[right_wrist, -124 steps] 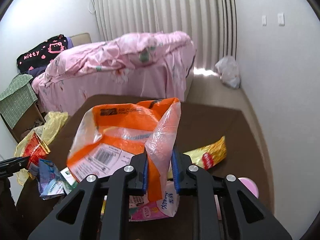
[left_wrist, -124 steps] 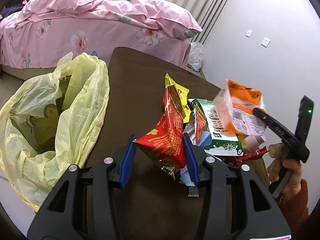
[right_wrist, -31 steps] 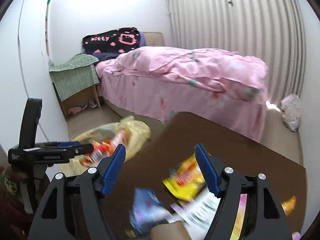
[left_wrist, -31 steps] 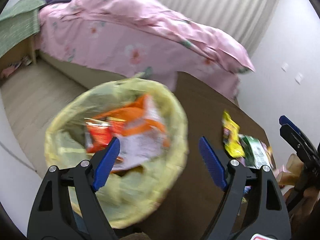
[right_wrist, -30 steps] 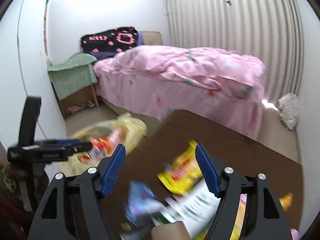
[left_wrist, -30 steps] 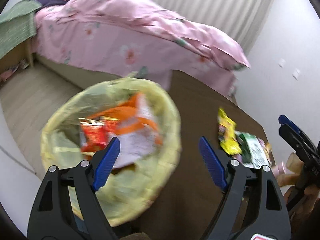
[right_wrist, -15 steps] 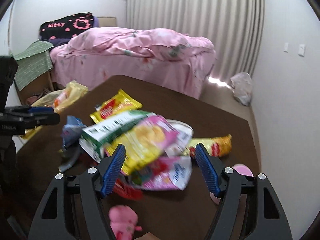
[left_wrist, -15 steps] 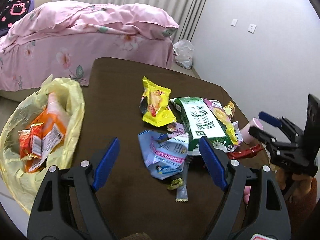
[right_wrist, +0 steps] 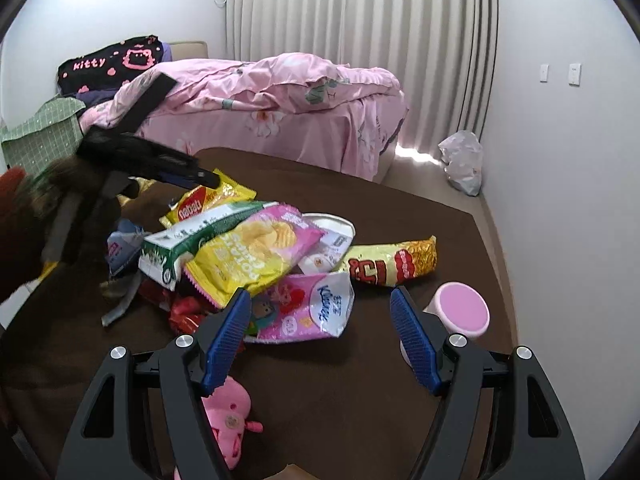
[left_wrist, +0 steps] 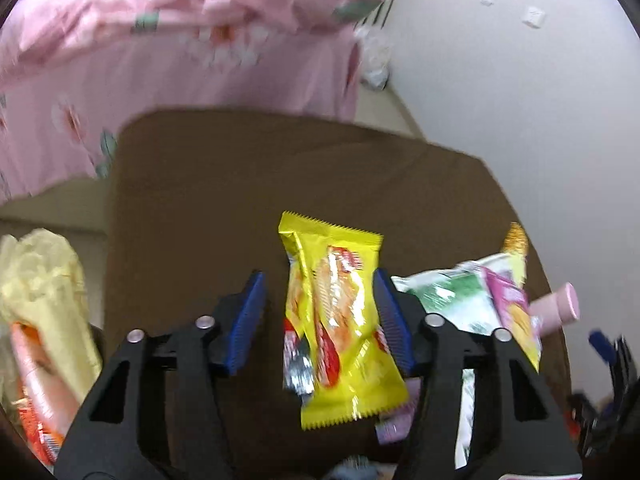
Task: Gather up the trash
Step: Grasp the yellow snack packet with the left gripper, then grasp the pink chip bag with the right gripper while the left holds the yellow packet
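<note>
Wrappers lie heaped on the brown desk point(right_wrist: 400, 380), and both grippers hang over them. The left gripper point(left_wrist: 320, 316) points steeply down with its jaws closing around the yellow snack packet point(left_wrist: 340, 320); the packet stands between the blue pads, the right pad at its edge and the left pad apart from it, so no grip is made yet. In the right wrist view that same gripper point(right_wrist: 208, 178) shows as a dark blurred shape above the far left end of the heap, over the yellow packet point(right_wrist: 200, 204).

The right gripper point(right_wrist: 320, 336) is spread wide and holds nothing. Just ahead of its left pad lies the pink tissue pack point(right_wrist: 312, 312), partly under the yellow and pink chip bag point(right_wrist: 256, 248). The green and white bag point(right_wrist: 188, 236) rests against the chip bag's left side, and a long yellow and red packet point(right_wrist: 392, 262) lies to the right of the heap. A pink capped bottle point(right_wrist: 460, 316) sits just beside the right pad. A pink plush toy point(right_wrist: 228, 416) lies near the desk's front edge.

The yellow trash bag point(left_wrist: 48, 300) hangs off the desk's left side with an orange wrapper point(left_wrist: 36, 380) inside. A pink bed point(right_wrist: 280, 100) stands behind.
</note>
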